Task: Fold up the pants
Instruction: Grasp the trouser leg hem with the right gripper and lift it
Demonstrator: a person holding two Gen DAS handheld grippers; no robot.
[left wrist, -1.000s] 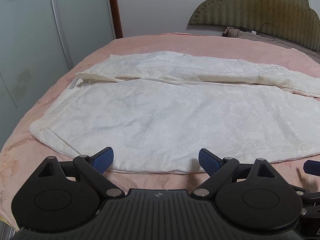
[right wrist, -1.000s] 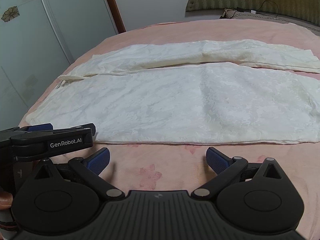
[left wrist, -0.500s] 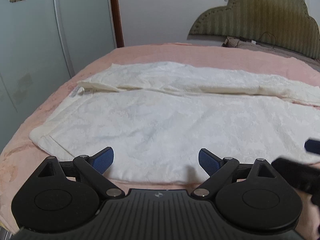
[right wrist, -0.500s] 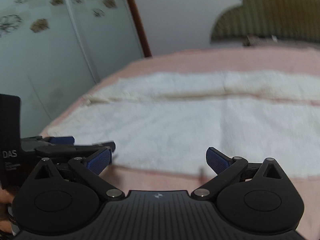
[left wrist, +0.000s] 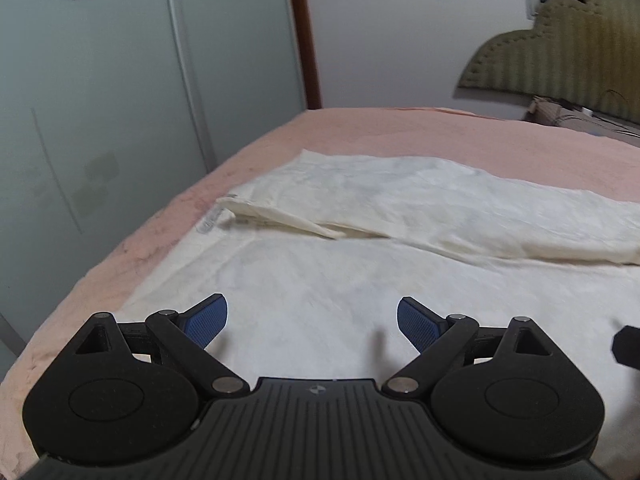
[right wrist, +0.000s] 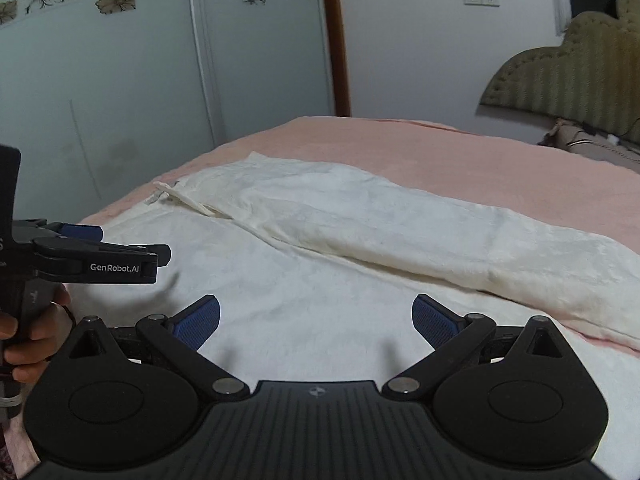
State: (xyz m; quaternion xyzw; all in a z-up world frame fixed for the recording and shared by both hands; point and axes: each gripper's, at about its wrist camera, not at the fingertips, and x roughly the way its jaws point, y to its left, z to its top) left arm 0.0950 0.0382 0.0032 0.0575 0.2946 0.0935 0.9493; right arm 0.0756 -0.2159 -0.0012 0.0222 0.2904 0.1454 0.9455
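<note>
White pants [left wrist: 360, 248] lie spread flat on a pink bed, waist end at the left, both legs running to the right; they also show in the right wrist view [right wrist: 360, 240]. My left gripper [left wrist: 312, 324] is open and empty, low over the near leg by the waist. My right gripper [right wrist: 316, 320] is open and empty, low over the near leg further right. The left gripper's body [right wrist: 96, 260] shows at the left of the right wrist view, held by a hand.
The pink bed [left wrist: 400, 132] drops off at its left edge toward frosted sliding wardrobe doors [left wrist: 120, 100]. A green padded headboard [left wrist: 568, 64] and pillows stand at the far right. A white wall with a socket is behind.
Both grippers have moved forward from the bed's near edge to over the near pant leg and tilted up. Both stayed open.
</note>
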